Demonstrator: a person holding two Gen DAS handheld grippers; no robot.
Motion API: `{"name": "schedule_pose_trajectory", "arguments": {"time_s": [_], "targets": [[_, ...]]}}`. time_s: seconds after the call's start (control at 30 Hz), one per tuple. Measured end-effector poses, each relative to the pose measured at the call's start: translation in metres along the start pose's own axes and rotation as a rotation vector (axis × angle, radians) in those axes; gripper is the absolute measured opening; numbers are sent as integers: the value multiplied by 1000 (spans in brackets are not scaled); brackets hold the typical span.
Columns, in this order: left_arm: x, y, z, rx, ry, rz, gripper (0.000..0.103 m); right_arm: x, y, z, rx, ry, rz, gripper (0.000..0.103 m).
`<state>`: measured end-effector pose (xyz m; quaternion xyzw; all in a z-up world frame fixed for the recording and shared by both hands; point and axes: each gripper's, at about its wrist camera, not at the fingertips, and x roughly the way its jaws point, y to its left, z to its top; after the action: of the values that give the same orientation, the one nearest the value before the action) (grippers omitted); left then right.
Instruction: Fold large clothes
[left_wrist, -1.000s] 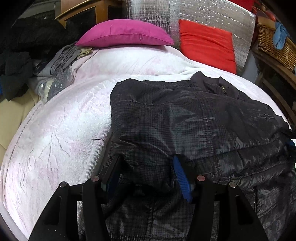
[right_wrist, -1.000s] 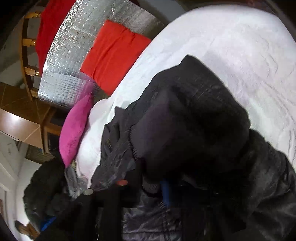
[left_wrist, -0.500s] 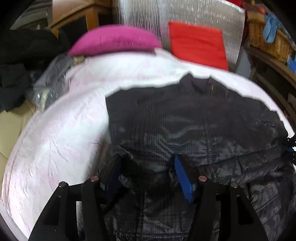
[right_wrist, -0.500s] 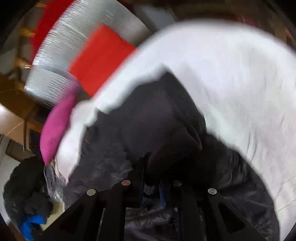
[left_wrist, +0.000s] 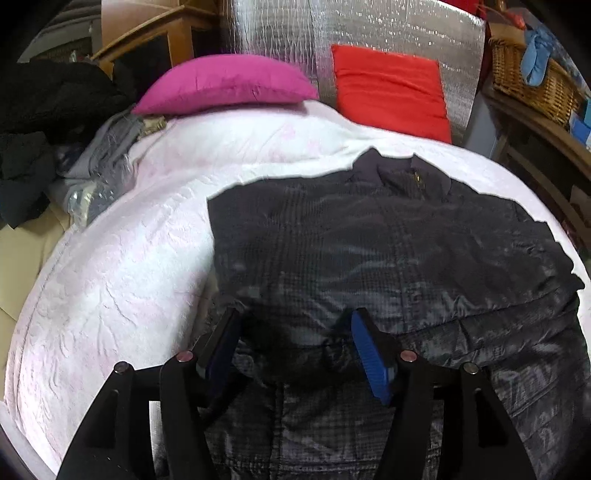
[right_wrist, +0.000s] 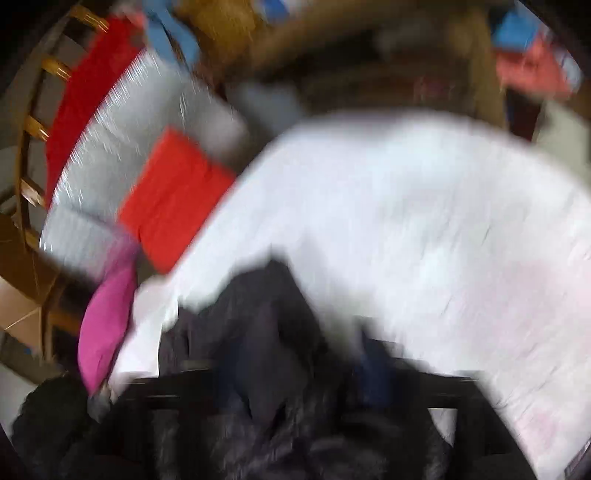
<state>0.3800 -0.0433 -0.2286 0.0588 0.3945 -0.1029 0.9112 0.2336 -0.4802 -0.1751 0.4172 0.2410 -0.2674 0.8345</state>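
A large dark padded jacket (left_wrist: 369, 251) lies spread on the white bedspread (left_wrist: 122, 280), collar toward the far side, with a fold across its middle. My left gripper (left_wrist: 295, 332) is open, its blue-padded fingers (left_wrist: 369, 354) straddling the folded edge of the jacket near its left side. The right wrist view is heavily blurred: the jacket (right_wrist: 266, 332) fills the lower middle, and my right gripper (right_wrist: 295, 369) sits over it with dark cloth between the fingers; its state is unclear.
A magenta pillow (left_wrist: 225, 85) and a red cushion (left_wrist: 388, 92) lie at the bed's head against silver foil panels. Dark and grey clothes pile at the left (left_wrist: 44, 140). A wicker basket (left_wrist: 532, 81) stands on a shelf at the right.
The right gripper has swung fast, tilting up and away so the jacket sleeve sits lower in view. The left gripper stays open over the fold, drawn back slightly.
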Motion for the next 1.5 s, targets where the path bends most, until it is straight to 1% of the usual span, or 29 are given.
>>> {"name": "schedule_pose_trajectory", "arguments": {"time_s": [0.03,0.07,0.1,0.17,0.2,0.23,0.3,0.33,0.4,0.47,0.5,0.53,0.6,0.63,0.7,0.77,0.83,0.87,0.93,1.0,1.03,1.07,1.13,1.23,1.33,1.37,1.43,1.47,1.5], "targets": [[-3,1,2,0,-19,11,63,-9,8,-2,-37,-59,24,90],[-8,3,3,-2,-47,25,63,-10,20,-5,-81,-80,44,90],[-12,5,5,-7,-73,34,65,-9,33,-11,-144,-80,65,90],[-16,9,7,-27,-103,28,69,3,64,-31,-282,-41,89,89],[-16,9,8,-29,-106,19,69,12,78,-43,-353,-19,92,84],[-14,7,7,-20,-96,19,69,23,92,-55,-415,6,99,78],[-5,2,5,9,-65,30,69,44,107,-74,-492,67,91,69],[1,-1,3,24,-38,26,70,56,113,-82,-516,95,74,67],[18,-7,-2,47,45,0,70,75,110,-91,-536,143,30,66],[22,-12,-5,69,51,17,70,90,98,-99,-542,202,-32,63],[21,-14,-5,86,42,28,71,100,92,-99,-540,228,-51,56],[20,-15,-4,95,39,33,71,102,88,-98,-545,220,-60,51],[16,-15,-3,86,30,25,71,100,86,-95,-555,216,-67,50],[11,-14,-1,78,9,25,71,96,85,-92,-534,220,-57,50],[-2,-13,1,77,-54,43,71,82,82,-83,-493,189,-18,50],[-17,-14,4,87,-124,52,71,73,92,-80,-511,138,25,53],[-21,-16,4,92,-158,47,80,69,101,-82,-538,124,63,55],[-17,-19,4,98,-146,37,80,72,104,-85,-553,147,86,57],[0,-26,1,121,-62,15,80,84,112,-97,-590,223,108,62],[20,-32,-5,141,28,10,80,98,114,-117,-658,298,81,64],[28,-35,-7,144,60,15,80,102,115,-123,-691,305,61,64],[30,-37,-9,142,64,21,80,104,118,-129,-731,293,41,64],[25,-37,-7,137,54,24,80,99,121,-131,-752,281,30,64],[10,-34,-1,99,6,-10,80,83,124,-119,-688,240,97,64],[-3,-26,9,54,-74,-2,80,72,133,-114,-689,208,155,64],[-4,-24,10,48,-85,9,80,74,138,-115,-699,212,164,64],[3,-19,11,40,-66,43,80,84,147,-123,-714,245,170,64],[10,-15,11,36,-42,51,80,87,149,-127,-721,263,168,64],[21,-13,10,34,3,58,80,96,149,-133,-733,292,156,64]]}}
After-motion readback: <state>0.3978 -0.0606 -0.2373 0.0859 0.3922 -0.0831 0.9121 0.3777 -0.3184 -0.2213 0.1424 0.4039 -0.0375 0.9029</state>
